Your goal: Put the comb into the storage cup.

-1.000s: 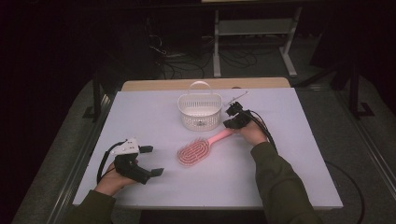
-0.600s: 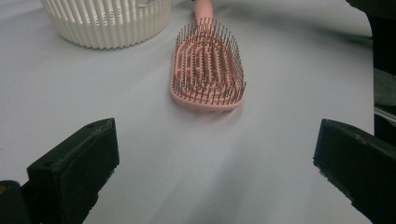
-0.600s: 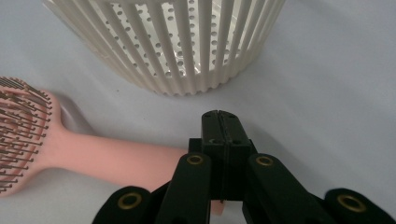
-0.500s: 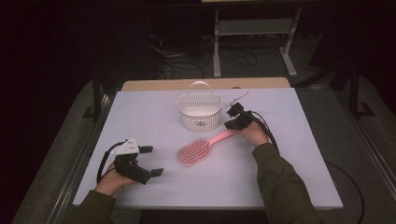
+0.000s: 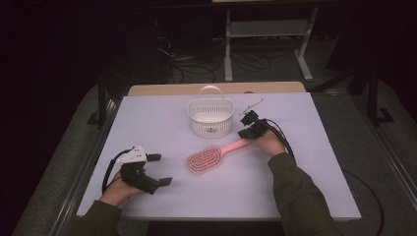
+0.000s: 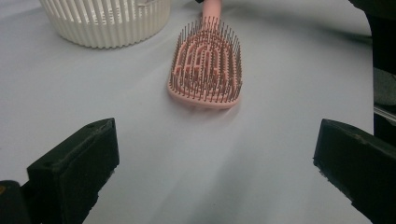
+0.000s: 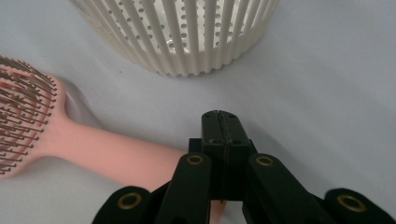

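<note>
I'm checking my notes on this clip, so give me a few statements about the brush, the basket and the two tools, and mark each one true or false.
1. The pink hairbrush lies on the table with its bristles up. True.
2. The hairbrush is inside the white basket. False: it lies on the table in front of the basket.
3. The left tool has its jaws wide apart with nothing between them. True.
4. The right tool has its jaws open. False: they are shut, over the handle end of the brush.
5. The left tool touches the brush head. False: it is apart from it, with bare table between.
</note>
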`<state>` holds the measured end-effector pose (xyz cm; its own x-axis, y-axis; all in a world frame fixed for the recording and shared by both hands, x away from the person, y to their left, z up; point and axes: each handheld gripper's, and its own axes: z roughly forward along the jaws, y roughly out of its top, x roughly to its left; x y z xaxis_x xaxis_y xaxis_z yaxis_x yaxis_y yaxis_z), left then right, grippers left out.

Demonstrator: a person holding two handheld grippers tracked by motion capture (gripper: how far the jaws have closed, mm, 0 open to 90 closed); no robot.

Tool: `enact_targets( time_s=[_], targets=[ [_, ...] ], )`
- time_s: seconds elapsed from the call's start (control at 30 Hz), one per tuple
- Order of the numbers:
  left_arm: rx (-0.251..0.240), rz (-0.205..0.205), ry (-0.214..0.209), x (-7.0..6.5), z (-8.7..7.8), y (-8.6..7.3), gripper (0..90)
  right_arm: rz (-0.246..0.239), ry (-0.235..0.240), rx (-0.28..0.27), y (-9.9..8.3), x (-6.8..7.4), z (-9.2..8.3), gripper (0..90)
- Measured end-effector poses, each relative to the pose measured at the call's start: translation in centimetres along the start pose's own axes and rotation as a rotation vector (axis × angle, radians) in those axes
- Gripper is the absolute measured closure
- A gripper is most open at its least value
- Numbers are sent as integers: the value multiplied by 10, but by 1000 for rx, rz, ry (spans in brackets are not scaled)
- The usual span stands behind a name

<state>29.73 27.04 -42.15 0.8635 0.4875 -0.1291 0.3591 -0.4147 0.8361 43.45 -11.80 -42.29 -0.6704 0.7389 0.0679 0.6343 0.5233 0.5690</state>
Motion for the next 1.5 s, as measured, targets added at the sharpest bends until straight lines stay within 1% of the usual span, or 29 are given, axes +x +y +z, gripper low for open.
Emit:
enact_targets(
  time_s=[0.2, 0.83, 0.93, 1.5],
  targets=[
    [2, 0, 0, 0, 0, 0, 0, -5, -3, 3, -3, 1, -2, 889],
    [5, -1, -1, 0, 1, 0, 0, -10, 9, 4, -15, 6, -11, 889],
    [6, -1, -2, 0, 1, 0, 0, -22, 9, 3, -17, 7, -12, 888],
    [10, -3, -5, -1, 1, -1, 0, -28, 18, -6, -30, 11, -21, 889]
  ],
)
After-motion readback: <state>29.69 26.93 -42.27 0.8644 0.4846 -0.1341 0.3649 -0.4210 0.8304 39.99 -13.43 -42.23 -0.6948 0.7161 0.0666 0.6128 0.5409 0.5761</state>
